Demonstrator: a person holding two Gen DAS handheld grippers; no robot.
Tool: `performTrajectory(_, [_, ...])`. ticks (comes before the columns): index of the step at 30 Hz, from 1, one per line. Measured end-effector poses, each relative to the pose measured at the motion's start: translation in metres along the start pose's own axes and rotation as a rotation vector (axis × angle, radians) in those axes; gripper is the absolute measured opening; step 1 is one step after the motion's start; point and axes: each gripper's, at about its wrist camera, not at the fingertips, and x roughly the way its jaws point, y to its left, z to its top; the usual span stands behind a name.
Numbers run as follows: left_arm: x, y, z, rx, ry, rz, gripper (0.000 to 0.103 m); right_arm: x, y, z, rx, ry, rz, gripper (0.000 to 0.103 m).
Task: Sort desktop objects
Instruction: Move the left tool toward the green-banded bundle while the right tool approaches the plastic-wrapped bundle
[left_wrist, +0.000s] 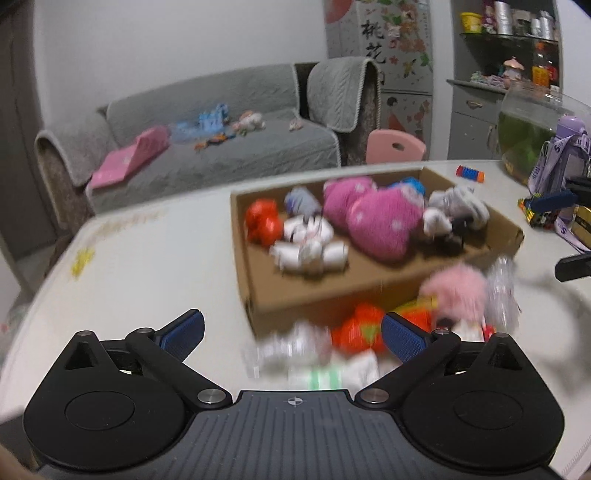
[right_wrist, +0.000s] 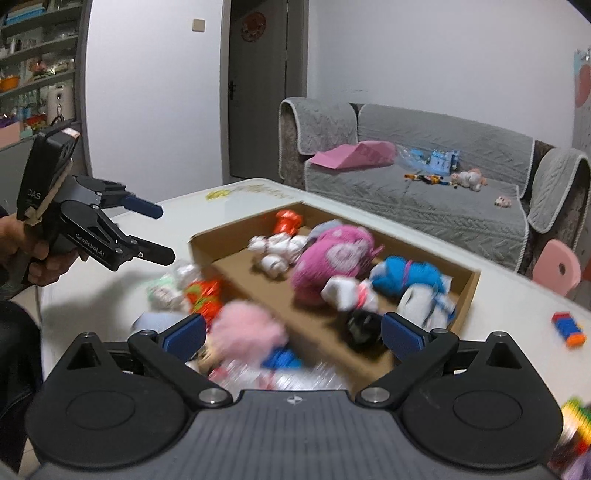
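A shallow cardboard box (left_wrist: 314, 299) (right_wrist: 469, 291) lies on the white table (left_wrist: 147, 266). It holds a big pink plush (left_wrist: 376, 218) (right_wrist: 332, 258), a blue plush (right_wrist: 406, 277), an orange toy (left_wrist: 262, 221) and white soft toys. A blurred heap sits on the table against the box's near wall: a pink fluffy toy (left_wrist: 460, 291) (right_wrist: 245, 326), an orange toy (left_wrist: 362, 330) (right_wrist: 203, 291) and white packets (left_wrist: 295, 345). My left gripper (left_wrist: 291, 328) (right_wrist: 162, 234) is open above the heap, gripping nothing. My right gripper (right_wrist: 293, 328) (left_wrist: 561, 232) is open too, over the fluffy toy and the box's near corner.
A blue and orange toy (left_wrist: 470, 172) (right_wrist: 569, 328) lies on the table beyond the box. A glass fish bowl (left_wrist: 528, 122) and a purple bottle (left_wrist: 569, 147) stand at the far right. A pink chair (left_wrist: 395, 146) and a grey sofa (right_wrist: 424, 192) are behind the table.
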Motion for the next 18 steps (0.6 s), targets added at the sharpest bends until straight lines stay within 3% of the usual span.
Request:
performTrajectory(7, [0.001, -0.015, -0.027, -0.003, 0.051, 0.009, 0.103, 0.011, 0.003, -0.034, 0.068, 0.033, 0.023, 0.102])
performTrajectory(12, [0.007, -0.024, -0.031, 0.027, 0.045, 0.016, 0.103, 0.022, -0.005, -0.040, 0.092, 0.062, 0.023, 0.102])
performTrajectory(18, [0.026, -0.018, -0.037, 0.001, 0.123, 0.037, 0.102, 0.036, -0.012, -0.044, 0.086, 0.113, 0.019, 0.102])
